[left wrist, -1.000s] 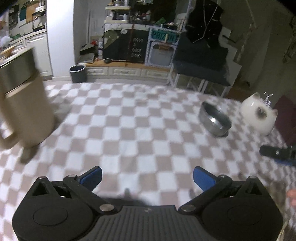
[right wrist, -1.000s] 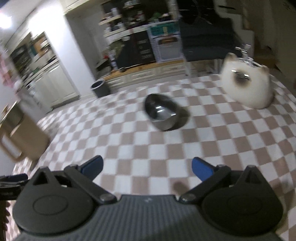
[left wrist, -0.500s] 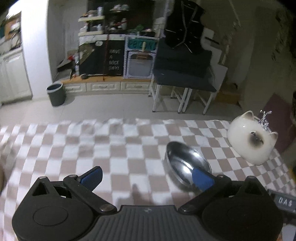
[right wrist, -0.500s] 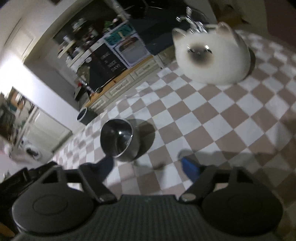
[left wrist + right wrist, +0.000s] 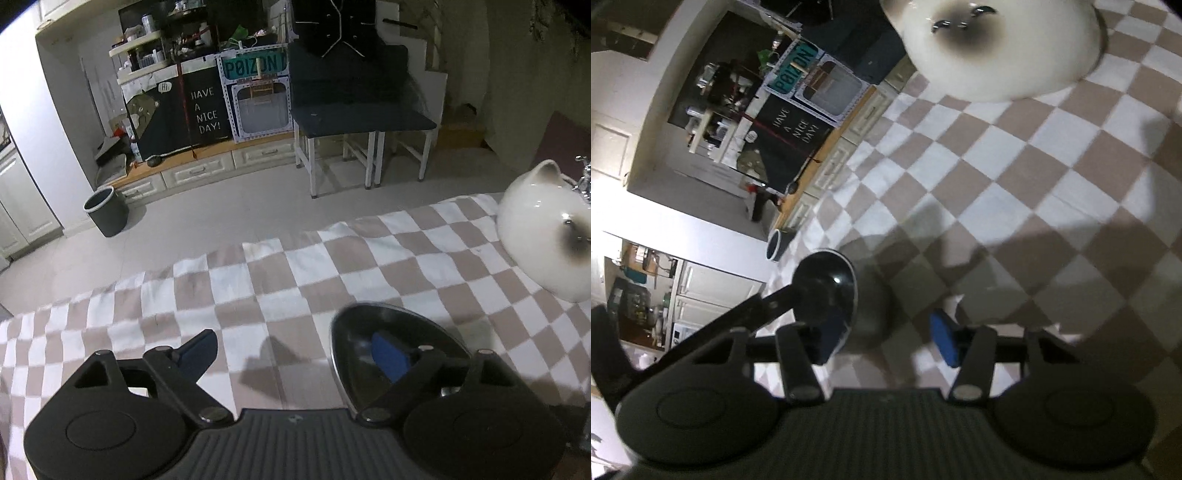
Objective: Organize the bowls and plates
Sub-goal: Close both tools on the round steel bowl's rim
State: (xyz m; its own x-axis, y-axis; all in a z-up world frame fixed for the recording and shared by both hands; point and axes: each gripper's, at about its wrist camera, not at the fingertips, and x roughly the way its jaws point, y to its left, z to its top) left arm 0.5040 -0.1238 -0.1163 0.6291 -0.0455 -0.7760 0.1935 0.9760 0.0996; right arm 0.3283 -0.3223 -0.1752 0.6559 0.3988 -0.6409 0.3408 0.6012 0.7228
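Both claws are on the one steel bowl [image 5: 369, 332], which sits tipped on the checked surface [image 5: 258, 280], not far from the surface's far edge, with the floor just beyond.

Left claw [image 5: 295, 350]: still fairly wide, jaws closing. Your right-hand finger is inside the bowl, the other finger is well off to the side over bare cloth. The bowl's rim stands between them, but the pads aren't pressing on it.

Right claw [image 5: 886, 332]: about half open, jaws closing. One finger reaches into the bowl's mouth, the other sits outside near the wall, so the bowl wall is between them. From the right wrist view I can't see pad contact yet; treat it as not gripped.

In that same view the left claw's finger shows inside the bowl too, so you're coming at it from two sides at once.

Progress: early, I'd say. No plates visible in either view, no stack or rack in sight, and this is the only bowl showing. The white cat-shaped pot [image 5: 546, 236] stands near the far edge beside the bowl, apart from it, and isn't part of the job as far as I can tell.

Left to do: finish one grip, lift the bowl, move it to wherever the dishes go. That place isn't in frame.
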